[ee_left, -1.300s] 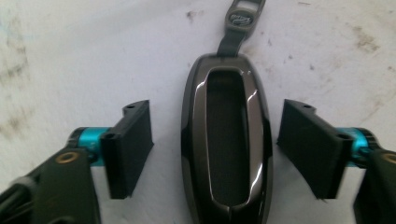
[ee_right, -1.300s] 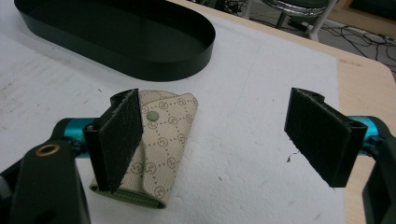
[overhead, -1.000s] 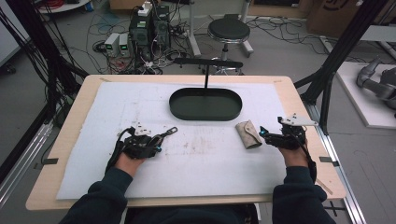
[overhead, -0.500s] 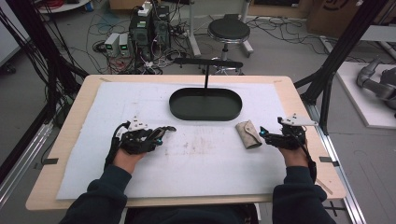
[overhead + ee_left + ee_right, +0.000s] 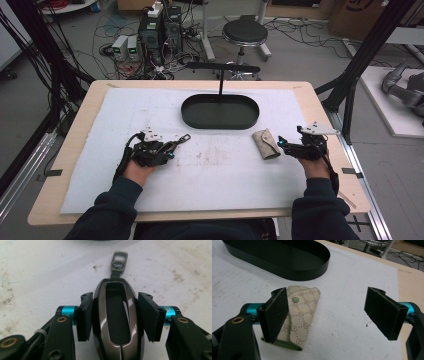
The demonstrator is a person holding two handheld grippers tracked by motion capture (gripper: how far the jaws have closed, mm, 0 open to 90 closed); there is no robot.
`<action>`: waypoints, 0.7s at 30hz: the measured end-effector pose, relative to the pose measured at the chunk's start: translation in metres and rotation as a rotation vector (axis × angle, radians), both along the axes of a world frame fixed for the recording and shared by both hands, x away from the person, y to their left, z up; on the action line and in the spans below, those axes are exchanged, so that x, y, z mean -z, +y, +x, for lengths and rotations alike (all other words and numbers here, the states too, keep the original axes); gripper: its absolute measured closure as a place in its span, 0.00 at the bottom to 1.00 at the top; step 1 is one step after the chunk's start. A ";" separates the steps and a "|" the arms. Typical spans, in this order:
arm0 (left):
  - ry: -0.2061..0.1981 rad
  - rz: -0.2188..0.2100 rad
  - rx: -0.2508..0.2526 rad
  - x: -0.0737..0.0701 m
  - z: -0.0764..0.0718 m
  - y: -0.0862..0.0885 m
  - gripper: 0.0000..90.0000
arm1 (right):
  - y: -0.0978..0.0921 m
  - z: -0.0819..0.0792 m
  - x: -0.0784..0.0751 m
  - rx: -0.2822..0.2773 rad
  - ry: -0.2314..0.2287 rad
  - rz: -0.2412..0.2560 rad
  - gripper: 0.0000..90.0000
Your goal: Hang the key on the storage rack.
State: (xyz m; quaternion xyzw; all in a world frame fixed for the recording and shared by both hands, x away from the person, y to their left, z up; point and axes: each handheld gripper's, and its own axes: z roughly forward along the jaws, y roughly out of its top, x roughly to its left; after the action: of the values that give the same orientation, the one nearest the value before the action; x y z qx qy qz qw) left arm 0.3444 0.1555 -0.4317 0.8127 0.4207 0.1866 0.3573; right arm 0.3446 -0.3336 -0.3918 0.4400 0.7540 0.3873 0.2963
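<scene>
A glossy dark key fob [image 5: 117, 322] with a metal loop tab [image 5: 118, 261] lies lengthwise between the pads of my left gripper [image 5: 115, 312], which is shut on it. In the high view that left gripper [image 5: 172, 145] is at the mat's left middle, and the loop tab [image 5: 185, 136] sticks out past its tips. A beige patterned key pouch [image 5: 300, 312] with a snap lies flat on the mat. My right gripper [image 5: 329, 307] is open, its left pad beside the pouch's left edge. From above, the pouch [image 5: 265, 143] lies just left of the right gripper [image 5: 282, 142].
A black oval tray [image 5: 220, 125] sits at the back centre of the white mat [image 5: 225, 175], its wall [image 5: 287, 272] just beyond the pouch. A black stand [image 5: 220, 80] rises behind it. The wooden table edge [image 5: 345, 190] runs close on the right.
My left gripper has rolled and shifted slightly away from the person with the key fob. The right gripper and the pouch have stayed put.
</scene>
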 end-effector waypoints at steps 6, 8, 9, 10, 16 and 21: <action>0.017 0.050 -0.024 0.009 0.002 -0.005 0.46 | 0.001 0.000 0.000 -0.005 0.002 -0.001 0.22; 0.021 0.014 -0.057 0.012 0.003 -0.001 0.39 | 0.001 0.000 0.000 -0.005 0.002 -0.003 0.22; 0.022 0.001 -0.049 0.013 0.004 0.001 0.39 | 0.001 0.000 0.000 -0.006 0.001 -0.005 0.22; 0.017 0.005 -0.047 0.013 0.004 0.000 0.39 | 0.001 0.000 0.000 -0.007 0.004 -0.005 0.22; 0.015 0.010 -0.005 0.012 0.003 -0.001 0.54 | 0.005 0.002 0.001 -0.018 0.006 -0.007 0.22; 0.026 -0.014 -0.005 0.010 0.004 0.001 0.54 | 0.005 0.002 0.000 -0.019 0.005 -0.008 0.22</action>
State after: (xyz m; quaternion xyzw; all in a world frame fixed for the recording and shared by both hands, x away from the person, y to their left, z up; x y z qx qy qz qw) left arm 0.3487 0.1567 -0.4421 0.8114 0.4288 0.1742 0.3569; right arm 0.3465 -0.3286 -0.3921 0.4324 0.7606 0.3859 0.2925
